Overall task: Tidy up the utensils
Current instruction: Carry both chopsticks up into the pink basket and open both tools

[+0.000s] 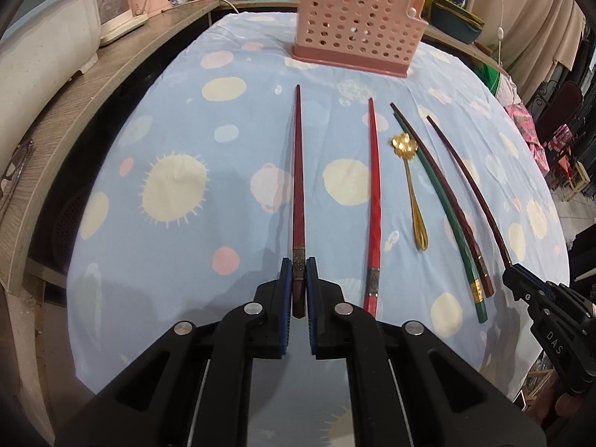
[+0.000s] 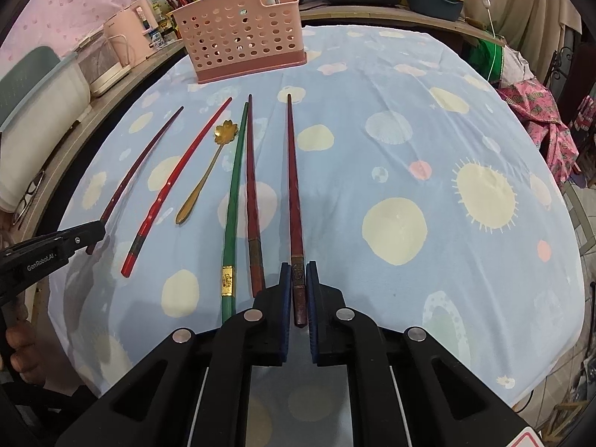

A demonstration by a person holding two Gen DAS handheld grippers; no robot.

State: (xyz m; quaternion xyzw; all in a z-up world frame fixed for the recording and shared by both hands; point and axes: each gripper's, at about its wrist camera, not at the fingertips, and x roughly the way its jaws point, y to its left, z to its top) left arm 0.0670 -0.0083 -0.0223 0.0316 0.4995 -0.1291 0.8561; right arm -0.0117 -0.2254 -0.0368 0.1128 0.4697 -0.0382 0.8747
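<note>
the left hand-held gripper [image 1: 298,264] is nearly closed, its blue pads clamping the thick end of a dark red chopstick [image 1: 297,171]. to its right on the surface [image 1: 178,246] lie a red chopstick [image 1: 374,201], a gold spoon [image 1: 409,182], and a green chopstick [image 1: 443,208] touching a brown chopstick [image 1: 447,197]. the right hand-held gripper [image 2: 298,268] pinches a maroon chopstick [image 2: 294,186]. the pink holder [image 1: 357,22] stands at the far edge.

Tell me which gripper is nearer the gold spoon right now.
Left, though not by much. The left gripper is clamped on the dark red chopstick two utensils left of the gold spoon; the right gripper grips the far-right chopstick, three utensils over.
</note>
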